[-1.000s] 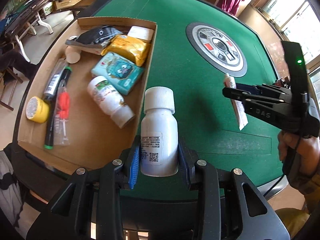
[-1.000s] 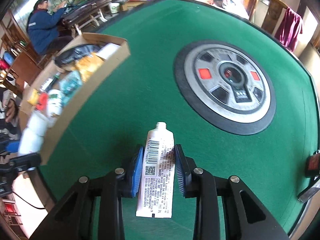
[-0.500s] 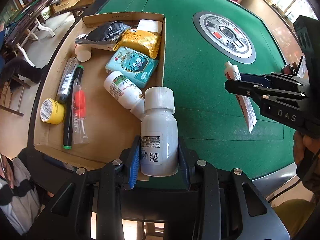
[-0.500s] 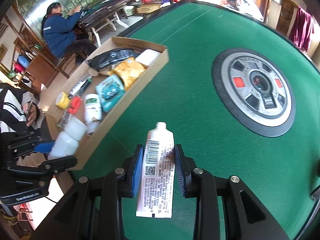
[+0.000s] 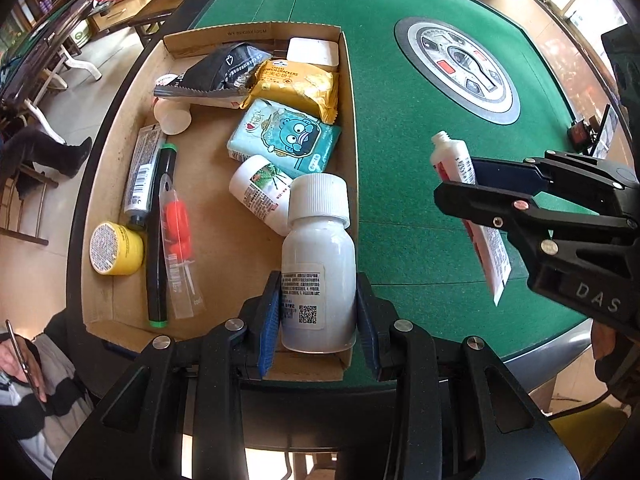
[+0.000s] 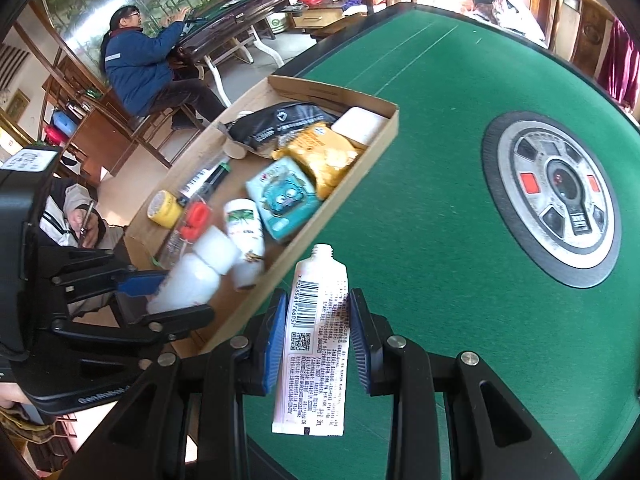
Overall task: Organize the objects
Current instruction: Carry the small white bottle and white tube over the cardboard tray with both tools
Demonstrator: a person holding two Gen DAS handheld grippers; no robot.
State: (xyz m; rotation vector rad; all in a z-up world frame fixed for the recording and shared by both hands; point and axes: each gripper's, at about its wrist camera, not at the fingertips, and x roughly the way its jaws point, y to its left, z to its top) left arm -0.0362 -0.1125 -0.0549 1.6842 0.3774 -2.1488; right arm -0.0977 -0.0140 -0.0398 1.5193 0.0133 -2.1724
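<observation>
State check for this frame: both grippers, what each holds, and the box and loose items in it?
Left gripper: shut on white bottle, capped, upright, above the box corner.
Right gripper: shut on tube, cap missing, over green table.
Box: open, partly filled.
Small bottle: lying down.
Marker: lying flat.
Cracker pack: sealed.

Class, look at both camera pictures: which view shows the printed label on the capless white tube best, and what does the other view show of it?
The right wrist view: the tube faces the camera between the right tool's blue pads, its barcode clear. The left wrist view shows it side-on, partly hidden by that tool.
</observation>
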